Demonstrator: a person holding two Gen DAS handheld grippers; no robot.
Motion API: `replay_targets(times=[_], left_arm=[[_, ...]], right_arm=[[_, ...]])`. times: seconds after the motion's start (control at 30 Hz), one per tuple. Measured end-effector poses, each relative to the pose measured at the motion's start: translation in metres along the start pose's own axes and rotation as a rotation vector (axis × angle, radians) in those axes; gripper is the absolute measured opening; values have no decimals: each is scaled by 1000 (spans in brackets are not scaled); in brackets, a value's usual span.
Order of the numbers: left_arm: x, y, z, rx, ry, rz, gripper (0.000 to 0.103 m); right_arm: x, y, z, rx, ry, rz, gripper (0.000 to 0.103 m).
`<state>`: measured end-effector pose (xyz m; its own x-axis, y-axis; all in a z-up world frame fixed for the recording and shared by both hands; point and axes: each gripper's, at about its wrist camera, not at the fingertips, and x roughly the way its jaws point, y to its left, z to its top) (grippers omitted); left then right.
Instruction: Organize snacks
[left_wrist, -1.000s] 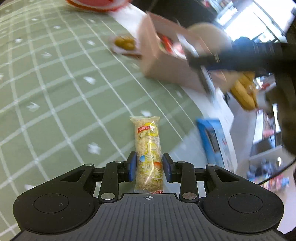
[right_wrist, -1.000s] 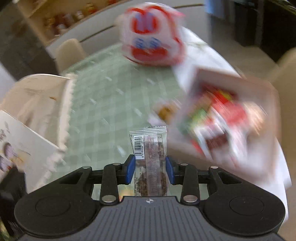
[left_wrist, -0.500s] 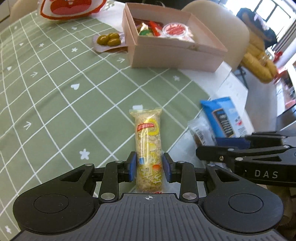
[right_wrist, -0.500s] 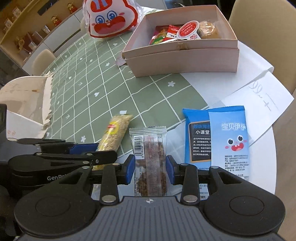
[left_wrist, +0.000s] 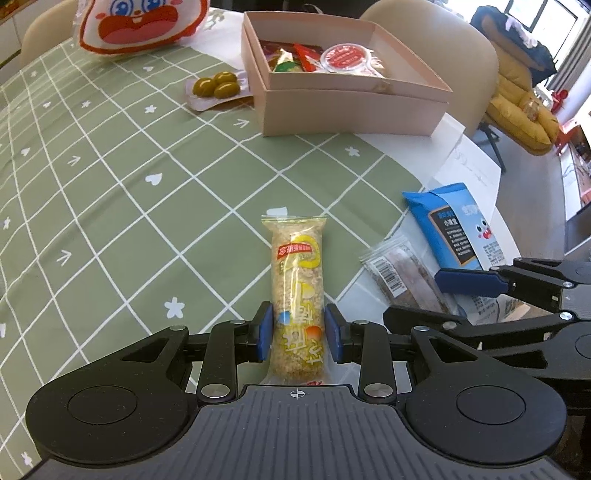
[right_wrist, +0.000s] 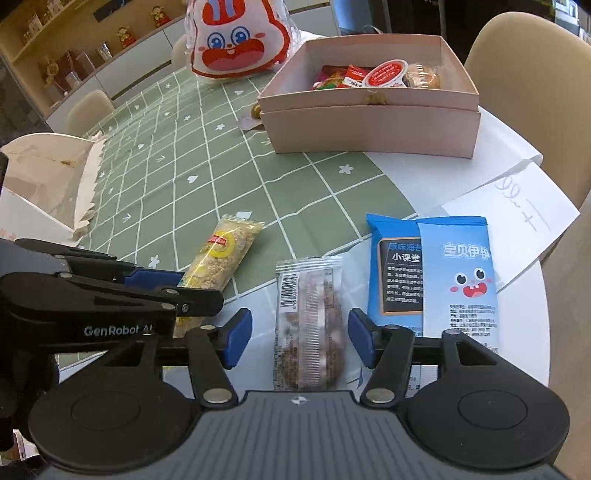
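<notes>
My left gripper (left_wrist: 298, 336) has its blue pads against a yellow cereal bar (left_wrist: 297, 295) that lies on the green tablecloth; the bar also shows in the right wrist view (right_wrist: 218, 258). My right gripper (right_wrist: 300, 341) is open, its pads apart on either side of a brown cookie packet (right_wrist: 308, 325) lying on the white table; the packet also shows in the left wrist view (left_wrist: 402, 273). A pink box (left_wrist: 354, 107) with several snacks inside stands farther back, seen too in the right wrist view (right_wrist: 373, 125).
Two blue snack packets (right_wrist: 432, 273) lie right of the cookie packet, by a paper sheet (right_wrist: 517, 210). A pack of green olives (left_wrist: 218, 86) sits left of the box. A red rabbit bag (right_wrist: 236, 40) stands behind. A white paper bag (right_wrist: 48, 181) is at left.
Both grippers came down to the table with their snacks. The right gripper's jaws opened and let go of the cookie packet, which now lies on the table. The left stays closed on the cereal bar.
</notes>
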<state>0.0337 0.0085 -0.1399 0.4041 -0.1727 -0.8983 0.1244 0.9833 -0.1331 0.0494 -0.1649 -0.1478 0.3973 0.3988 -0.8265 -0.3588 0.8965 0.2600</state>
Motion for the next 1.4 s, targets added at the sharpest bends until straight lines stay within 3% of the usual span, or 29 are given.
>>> replay_targets(times=[0.23, 0.3, 0.5, 0.73, 1.4], left_arm=[[0, 5, -1, 13, -10, 43, 35], [0, 6, -1, 21, -14, 55, 36], [-1, 10, -3, 30, -27, 62, 36], [-1, 13, -3, 22, -33, 52, 36], [2, 17, 0, -3, -79, 22, 36]], right_arm=[[2, 6, -1, -31, 3, 3, 72], [4, 12, -2, -60, 14, 0, 83], [13, 31, -6, -156, 38, -45, 95], [17, 35, -6, -184, 51, -41, 103], [19, 48, -16, -252, 39, -106, 103]])
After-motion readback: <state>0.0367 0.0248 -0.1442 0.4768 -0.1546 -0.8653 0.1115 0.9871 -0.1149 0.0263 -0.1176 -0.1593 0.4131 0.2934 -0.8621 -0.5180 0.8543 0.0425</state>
